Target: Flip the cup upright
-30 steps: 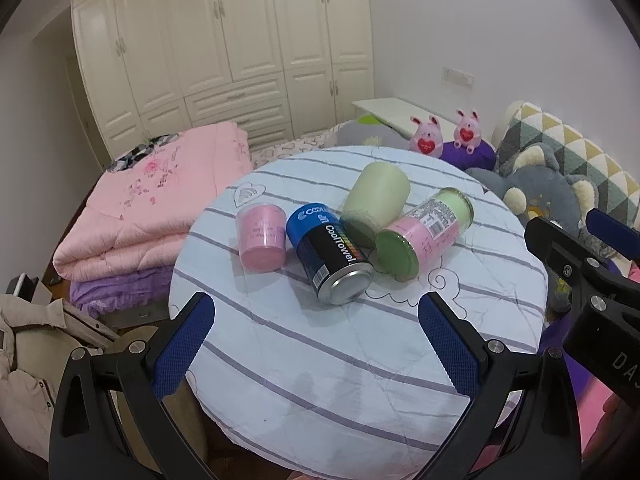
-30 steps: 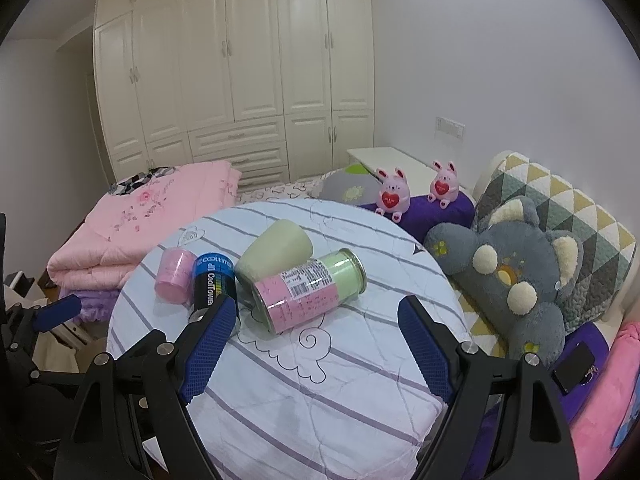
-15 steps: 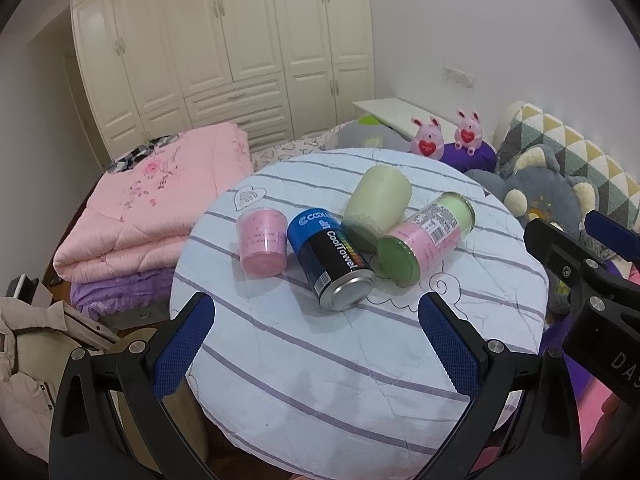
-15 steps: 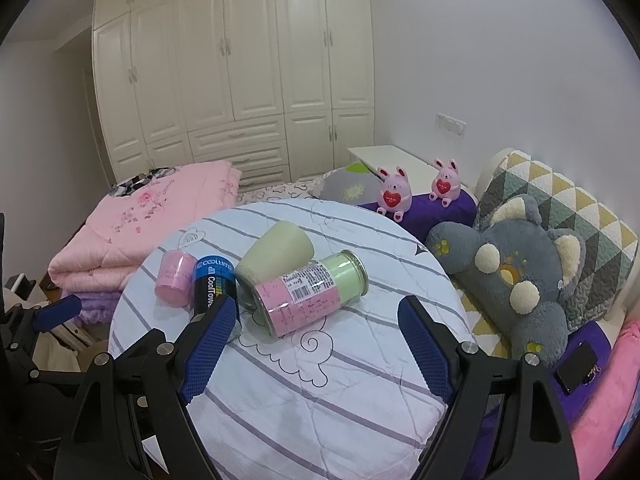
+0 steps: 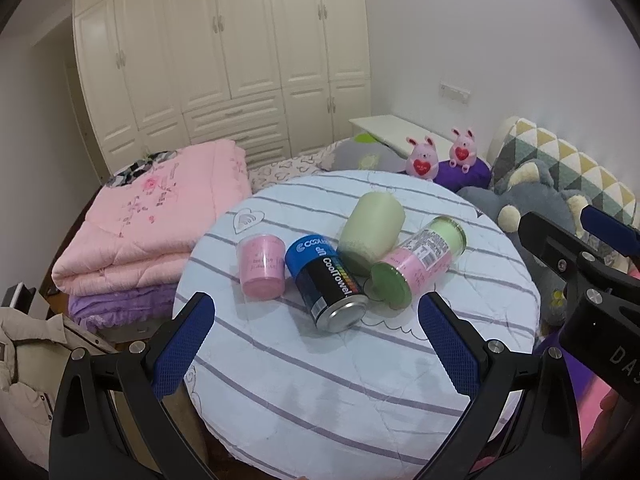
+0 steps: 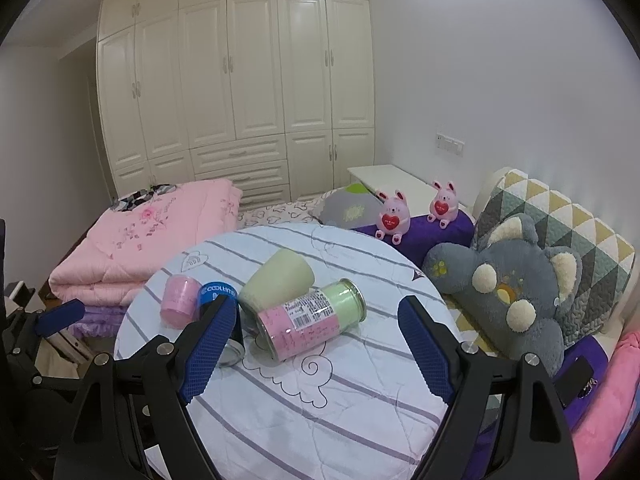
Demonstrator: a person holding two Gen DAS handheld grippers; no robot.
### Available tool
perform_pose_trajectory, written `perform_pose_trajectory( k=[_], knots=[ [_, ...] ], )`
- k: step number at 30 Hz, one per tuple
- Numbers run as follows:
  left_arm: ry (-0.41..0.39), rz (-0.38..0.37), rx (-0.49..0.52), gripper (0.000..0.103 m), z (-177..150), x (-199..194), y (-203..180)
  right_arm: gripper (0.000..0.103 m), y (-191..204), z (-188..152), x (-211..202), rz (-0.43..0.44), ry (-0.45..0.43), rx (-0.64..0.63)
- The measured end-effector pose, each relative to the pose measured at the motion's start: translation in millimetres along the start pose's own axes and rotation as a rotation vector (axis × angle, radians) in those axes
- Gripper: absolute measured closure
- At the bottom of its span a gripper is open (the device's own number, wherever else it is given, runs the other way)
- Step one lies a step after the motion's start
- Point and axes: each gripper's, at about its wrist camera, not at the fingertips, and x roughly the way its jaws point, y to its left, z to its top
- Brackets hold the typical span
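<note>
A pale green cup (image 5: pixel 370 232) (image 6: pixel 278 282) lies on its side on the round striped table (image 5: pixel 360 380) (image 6: pixel 320 400). A pink and green jar (image 5: pixel 416 260) (image 6: pixel 312 318) lies on its side against it. A blue and black can (image 5: pixel 326 280) (image 6: pixel 216 294) lies to the left. A small pink cup (image 5: pixel 260 268) (image 6: pixel 180 300) stands mouth down. My left gripper (image 5: pixel 316 344) is open and empty, short of the can. My right gripper (image 6: pixel 316 352) is open and empty, near the jar.
A folded pink quilt (image 5: pixel 152 216) lies left of the table. A grey plush bear (image 6: pixel 516 288), a patterned cushion (image 6: pixel 560 220) and two pink bunny toys (image 6: pixel 394 216) sit to the right. White wardrobes (image 6: pixel 240 80) fill the back wall.
Both grippers have drawn slightly back and up; the objects sit a little lower and smaller in both views. Nothing on the table has moved.
</note>
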Motion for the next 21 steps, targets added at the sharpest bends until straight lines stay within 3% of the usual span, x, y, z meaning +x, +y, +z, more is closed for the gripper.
perform_pose_trajectory(
  k=[12,21],
  knots=[
    [0.008,-0.006,0.016,0.0,5.1,7.3,-1.9,0.018,-2.8,1.4,8.3,-0.019,0.017,0.005],
    [0.064,-0.061,0.127,0.0,11.3,36.3,-27.5,0.018,-24.5,-2.1,27.5,-0.043,0.057,0.039]
  ],
)
